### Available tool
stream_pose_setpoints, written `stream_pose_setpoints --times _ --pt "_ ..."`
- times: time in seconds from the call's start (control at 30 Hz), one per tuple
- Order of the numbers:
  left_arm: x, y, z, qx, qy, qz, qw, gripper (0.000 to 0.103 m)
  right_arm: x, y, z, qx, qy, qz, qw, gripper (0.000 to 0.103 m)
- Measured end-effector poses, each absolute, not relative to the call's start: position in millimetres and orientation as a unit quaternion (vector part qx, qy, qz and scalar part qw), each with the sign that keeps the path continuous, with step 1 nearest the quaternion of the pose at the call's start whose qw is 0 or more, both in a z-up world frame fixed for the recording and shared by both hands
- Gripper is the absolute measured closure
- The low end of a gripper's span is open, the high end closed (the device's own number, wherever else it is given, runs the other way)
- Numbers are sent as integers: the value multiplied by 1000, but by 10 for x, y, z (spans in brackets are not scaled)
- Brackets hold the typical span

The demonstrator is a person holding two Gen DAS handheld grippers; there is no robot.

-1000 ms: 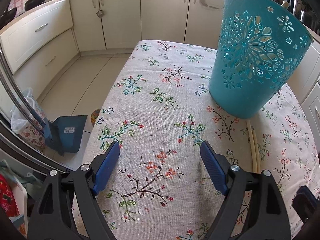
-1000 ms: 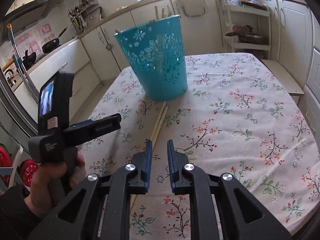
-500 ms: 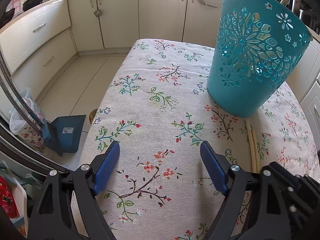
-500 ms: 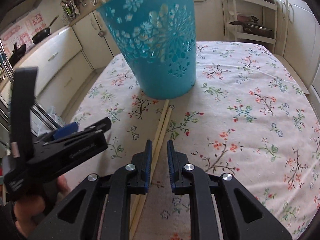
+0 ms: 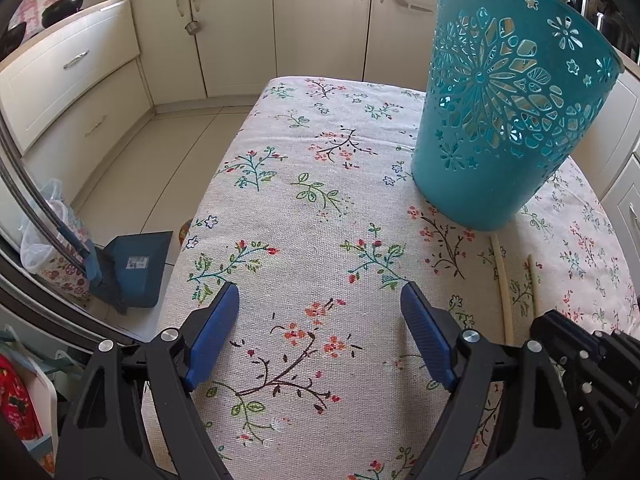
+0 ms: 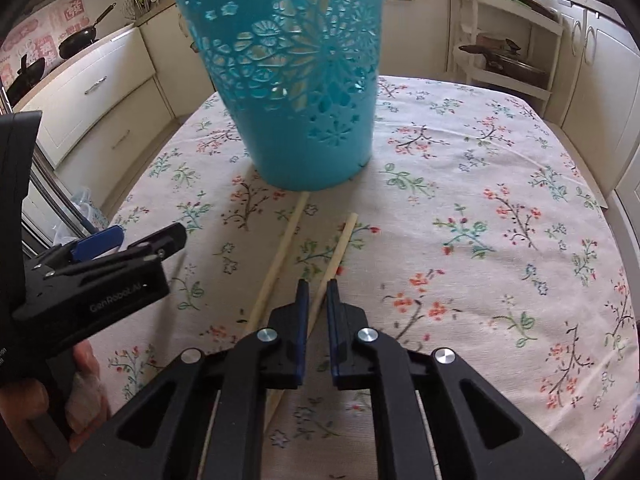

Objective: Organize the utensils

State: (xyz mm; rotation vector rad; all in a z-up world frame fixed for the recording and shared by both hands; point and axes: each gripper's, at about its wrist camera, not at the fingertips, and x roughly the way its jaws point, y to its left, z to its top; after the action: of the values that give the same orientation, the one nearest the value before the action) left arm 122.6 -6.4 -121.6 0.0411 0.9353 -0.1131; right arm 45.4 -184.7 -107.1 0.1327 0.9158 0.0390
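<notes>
On the floral tablecloth [image 6: 460,184] a teal cut-out basket [image 6: 296,80] is seen upright, with two wooden chopsticks [image 6: 280,258] laid just in front of its base, pointing toward it, splayed a little apart at the far ends. The right gripper [image 6: 315,292] is held low over the right-hand chopstick [image 6: 338,250], jaws nearly together with that stick running between them; whether the pads actually bite it cannot be told. The left gripper [image 5: 320,308] is kept spread wide over bare cloth, nothing held, left of the sticks [image 5: 505,292]. Pick-up of one chopstick is judged to be in hand, drop into the basket to follow. Risks: the thin round stick could be rolled out of the pads if gripped off-centre; the near stick could be nudged or dragged along; the cloth could be pinched; the light basket could be tipped if struck at the rim.
</notes>
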Motion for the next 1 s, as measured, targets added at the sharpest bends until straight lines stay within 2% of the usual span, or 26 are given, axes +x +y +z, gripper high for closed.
stream_pose_setpoints --times 0.2,0.33,0.7,0.77,0.8,0.87,0.93,0.97,1.0 --pt "1212 -100 -1211 32 452 -67 889 24 374 -2087 -1068 51 440 0 897 95" --pt "1188 -233 -1208 59 455 -93 883 24 265 -2318 -1102 99 417 9 903 95" --pt "1220 -938 -1122 107 460 -140 870 24 234 -2405 -1102 134 413 24 901 94" --pt "1245 -1034 -1143 120 461 -138 868 27 245 -2399 -1108 135 413 26 900 93" --pt "1254 -1053 -1158 126 463 -134 867 34 249 -2403 -1106 136 413 27 900 92" --pt "1273 -1065 -1164 117 467 -136 866 40 249 -2408 -1105 139 412 29 900 92" --pt "1266 -1051 -1140 106 470 -149 863 62 254 -2408 -1106 139 412 29 900 92" --pt "1243 -1056 -1137 108 469 -153 863 68 260 -2418 -1108 139 412 30 900 91" --pt "1219 -1063 -1135 111 469 -157 862 81 260 -2416 -1107 138 412 30 900 91"
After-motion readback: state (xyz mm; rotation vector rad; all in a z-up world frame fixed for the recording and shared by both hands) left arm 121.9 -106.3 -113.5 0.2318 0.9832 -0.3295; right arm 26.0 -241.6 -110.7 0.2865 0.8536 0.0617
